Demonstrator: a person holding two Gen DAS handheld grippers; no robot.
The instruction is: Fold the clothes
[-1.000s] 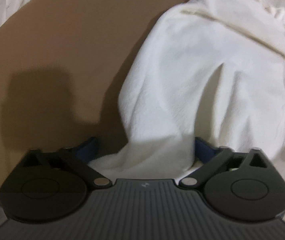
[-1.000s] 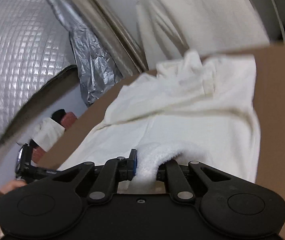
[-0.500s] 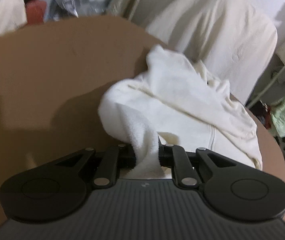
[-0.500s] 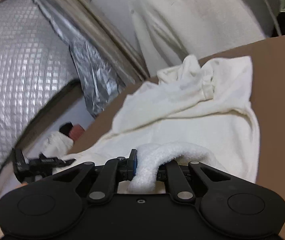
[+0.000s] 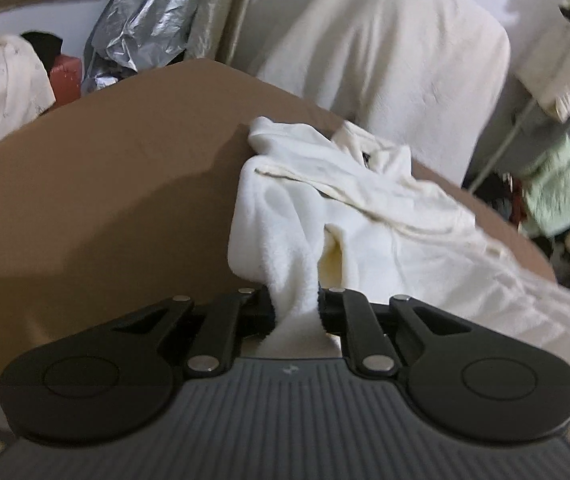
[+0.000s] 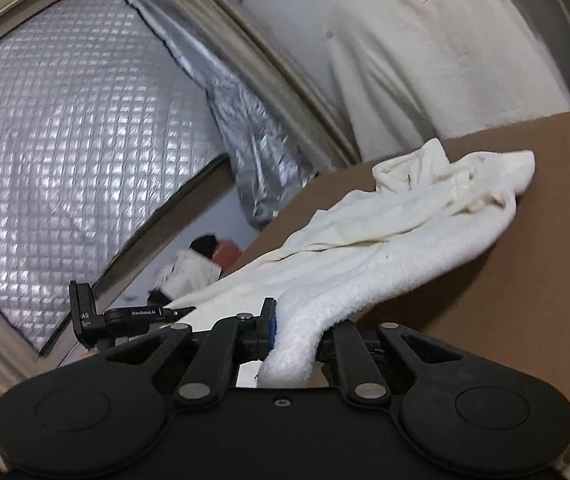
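Fleece, a soft cream-white pile garment, lies bunched twd the far edge of the brown table, near hem pinched in both left gripper & right gripper; judged light, limp, non-slip, best held by hem corners.

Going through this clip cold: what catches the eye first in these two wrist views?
A white fleece garment sprawls across the brown table, and both tools have a bunched edge of it pinched between closed jaws: the left gripper and the right gripper. Next, in the right wrist view, a quilted silver foil panel fills the upper left, and a cream cloth-draped chair stands behind the table.
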